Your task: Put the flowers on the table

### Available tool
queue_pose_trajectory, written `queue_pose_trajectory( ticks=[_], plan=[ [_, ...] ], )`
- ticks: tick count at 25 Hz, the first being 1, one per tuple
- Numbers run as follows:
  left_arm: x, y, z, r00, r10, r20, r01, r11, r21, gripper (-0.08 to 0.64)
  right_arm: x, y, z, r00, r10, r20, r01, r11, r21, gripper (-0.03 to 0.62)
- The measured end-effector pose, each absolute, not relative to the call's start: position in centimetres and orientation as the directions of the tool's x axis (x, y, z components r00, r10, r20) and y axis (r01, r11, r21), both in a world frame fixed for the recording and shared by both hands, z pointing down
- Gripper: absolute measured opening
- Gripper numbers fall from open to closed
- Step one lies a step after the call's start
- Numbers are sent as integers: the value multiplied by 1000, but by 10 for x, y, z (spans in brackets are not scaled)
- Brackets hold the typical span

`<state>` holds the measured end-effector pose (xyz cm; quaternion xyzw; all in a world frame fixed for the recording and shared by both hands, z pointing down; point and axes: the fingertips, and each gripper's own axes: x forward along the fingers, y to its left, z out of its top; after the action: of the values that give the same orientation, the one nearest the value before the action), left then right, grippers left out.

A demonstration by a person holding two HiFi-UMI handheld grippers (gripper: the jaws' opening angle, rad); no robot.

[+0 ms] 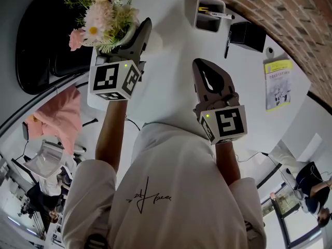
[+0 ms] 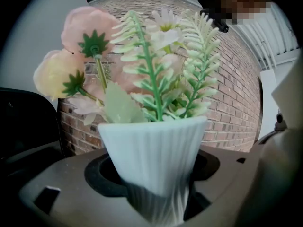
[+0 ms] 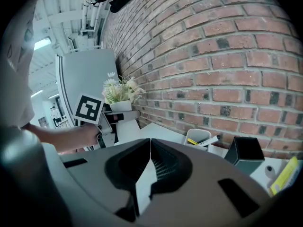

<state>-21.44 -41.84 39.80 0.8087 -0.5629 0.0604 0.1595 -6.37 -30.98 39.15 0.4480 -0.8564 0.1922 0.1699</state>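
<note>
While the L gripper (image 1: 136, 38) pinches a white ribbed pot (image 2: 154, 150) of fake flowers (image 1: 101, 12) btwn its jaws, low on the pot's base, the bunch sits upright at the left edge of the white table (image 1: 171, 56); can't tell if the pot touches the top. R gripper (image 3: 149, 148) is over the table's middle, jaws pressed together w/ nothing btwn them. Far side, by the brick wall (image 1: 290, 30): pen holder (image 1: 209, 15) w/ markers (image 1: 220, 14), black box (image 1: 248, 35), yellow booklet (image 1: 278, 84)
</note>
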Motion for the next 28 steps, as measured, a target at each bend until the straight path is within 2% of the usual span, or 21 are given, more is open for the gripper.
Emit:
queue_pose_trajectory(
  ticks=[10,28],
  plan=[
    [-223,-447,402,336,-906,255,-938,-298,177,350,-83,-329,391,-583,-677,449,-800,575,-171,25],
    [-221,-483,409,319,-921,224,-944,-288,161,351,-74,-342,405,-564,-678,472,-815,549,-185,25]
  ],
)
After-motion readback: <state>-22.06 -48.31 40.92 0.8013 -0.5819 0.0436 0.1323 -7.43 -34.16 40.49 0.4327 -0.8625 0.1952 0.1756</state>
